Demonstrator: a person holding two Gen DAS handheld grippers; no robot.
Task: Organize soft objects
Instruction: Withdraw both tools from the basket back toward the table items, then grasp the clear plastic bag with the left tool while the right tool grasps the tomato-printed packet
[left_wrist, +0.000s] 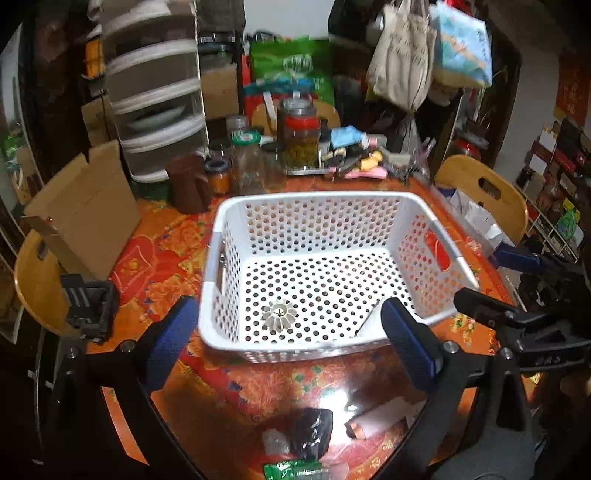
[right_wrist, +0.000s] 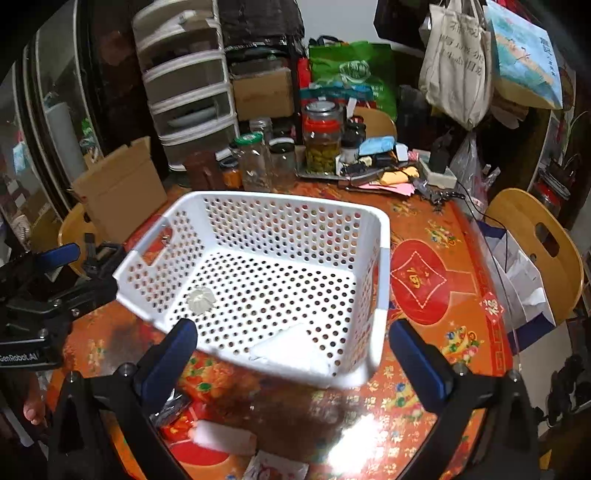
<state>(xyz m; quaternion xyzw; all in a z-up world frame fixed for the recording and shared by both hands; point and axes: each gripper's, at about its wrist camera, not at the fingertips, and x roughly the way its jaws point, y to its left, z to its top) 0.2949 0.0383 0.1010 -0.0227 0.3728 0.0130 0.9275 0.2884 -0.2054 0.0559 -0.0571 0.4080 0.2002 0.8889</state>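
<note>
A white plastic basket (left_wrist: 325, 273) with round holes stands on the glossy red floral table (left_wrist: 162, 258). Inside lie a small ribbed white piece (left_wrist: 279, 315) and a flat white sheet (right_wrist: 291, 347) (near corner). The left gripper (left_wrist: 295, 339) and the right gripper (right_wrist: 295, 354), with blue padded fingers, are both wide apart and hold nothing. The left gripper body reads "GenRobot.AI".

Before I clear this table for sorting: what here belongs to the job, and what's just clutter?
Job:
white perforated plastic basket
black crumpled plastic bag
white folded cloth

Clutter:
glass jars
brown cardboard box
white drawer tower
</note>
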